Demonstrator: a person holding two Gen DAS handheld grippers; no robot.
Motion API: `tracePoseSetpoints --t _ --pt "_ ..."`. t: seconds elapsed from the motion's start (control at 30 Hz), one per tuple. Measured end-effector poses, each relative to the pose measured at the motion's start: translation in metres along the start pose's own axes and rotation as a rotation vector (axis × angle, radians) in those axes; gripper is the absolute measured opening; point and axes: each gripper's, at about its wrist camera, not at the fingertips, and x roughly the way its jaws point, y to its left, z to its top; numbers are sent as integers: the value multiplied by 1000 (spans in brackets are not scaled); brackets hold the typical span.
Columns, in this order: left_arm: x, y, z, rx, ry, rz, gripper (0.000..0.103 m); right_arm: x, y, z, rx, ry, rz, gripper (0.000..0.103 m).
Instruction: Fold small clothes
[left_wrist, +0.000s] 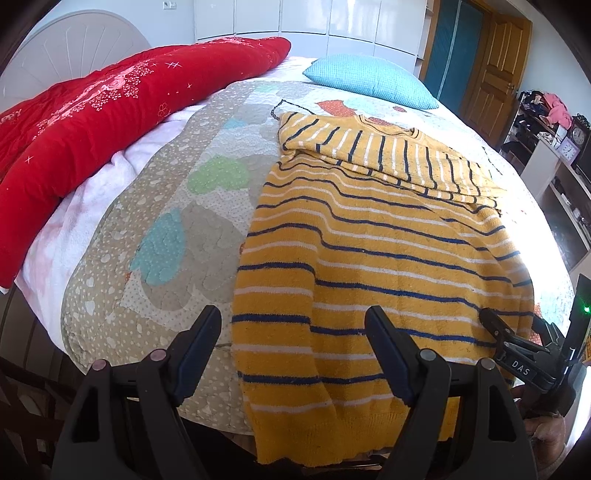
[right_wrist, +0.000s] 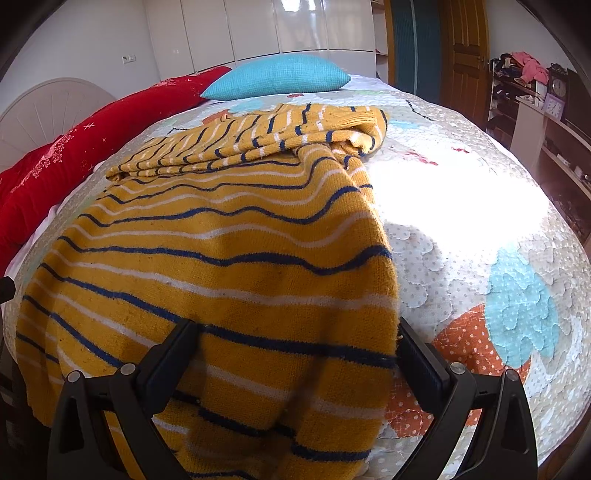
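Observation:
A mustard sweater (left_wrist: 369, 240) (right_wrist: 221, 240) with navy and white stripes lies flat on the patchwork bedspread (left_wrist: 166, 184) (right_wrist: 480, 221). Its sleeves (left_wrist: 388, 155) (right_wrist: 258, 140) are folded across the far end, and its hem hangs over the near edge of the bed. My left gripper (left_wrist: 291, 325) stands open over the hem's left part, with the sweater's left edge running between its fingers. My right gripper (right_wrist: 295, 332) is open wide over the hem's right part, its right finger just outside the sweater's right edge. It also shows at the lower right of the left wrist view (left_wrist: 493, 323).
A red quilt (left_wrist: 110, 103) (right_wrist: 74, 147) lies along the left of the bed, by a white headboard (left_wrist: 74, 48). A turquoise pillow (left_wrist: 369, 79) (right_wrist: 277, 75) sits at the far end. Shelves with clocks (left_wrist: 569, 144) (right_wrist: 546, 99) and a wooden door (left_wrist: 498, 66) stand to the right.

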Motion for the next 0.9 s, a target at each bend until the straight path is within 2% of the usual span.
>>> tracePoseSetpoints --t 0.57,0.83,0.9 --pt "5 -3 -1 1 25 -6 79 0 1 -2 -8 -16 -4 103" --pt "21 46 4 -139 50 -48 79 0 0 1 -15 8 12 103" --pt "23 54 2 -146 54 -50 79 0 0 1 -18 5 15 103"
